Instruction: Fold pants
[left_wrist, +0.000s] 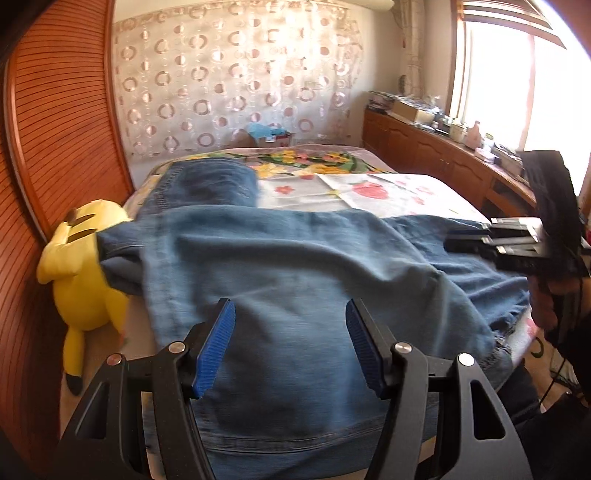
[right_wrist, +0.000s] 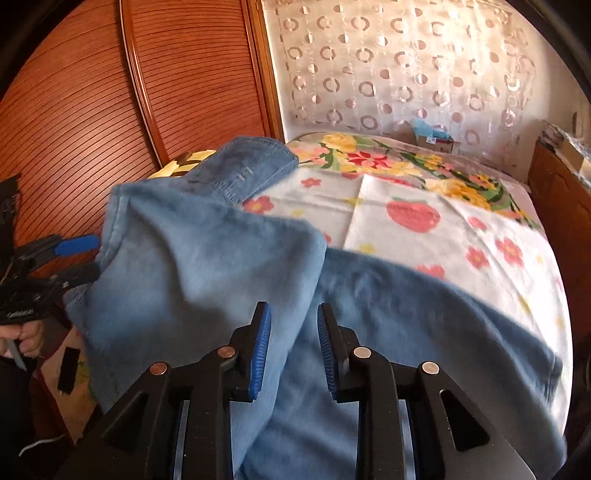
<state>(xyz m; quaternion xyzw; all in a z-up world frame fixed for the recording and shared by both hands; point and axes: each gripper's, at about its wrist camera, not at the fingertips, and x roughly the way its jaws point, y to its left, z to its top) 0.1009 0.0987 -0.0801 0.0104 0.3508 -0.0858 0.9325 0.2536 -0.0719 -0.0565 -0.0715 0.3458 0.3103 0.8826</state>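
in the left wrist view, the blue jeans (left_wrist: 295, 266) lay spread across the near half of the bed (left_wrist: 413, 184), one leg reaching toward the far left corner and the rest heaped along the near edge. the left gripper (left_wrist: 290, 347) hung over the denim with its blue pads (left_wrist: 216, 347) standing well apart, released, no cloth pinched between them. a yellow plush toy (left_wrist: 79, 273) sat at the bed's left edge, touching the jeans where a fold spilled over it. the right gripper (left_wrist: 476, 240) came in over the right edge of the bed, above the denim there; from this side i could not tell how its fingers stood. a hand (left_wrist: 546, 299) held its grip below. a wooden cabinet (left_wrist: 443, 155) ran along past the bed's right side under the window (left_wrist: 517, 74).

in the right wrist view, the jeans (right_wrist: 221, 266) covered the near left part of the bed (right_wrist: 509, 258), a folded leg lying on top and the hem end toward the far left corner. the right gripper (right_wrist: 294, 350) was poised over the fabric, its pads (right_wrist: 260, 354) fairly close together yet parted, gripping nothing that showed. the left gripper (right_wrist: 83, 258) appeared at the left edge of the bed, its tips just beside the denim's side; whether they touched it was unclear. a floral sheet (right_wrist: 406, 221) lay bare on the far right part.
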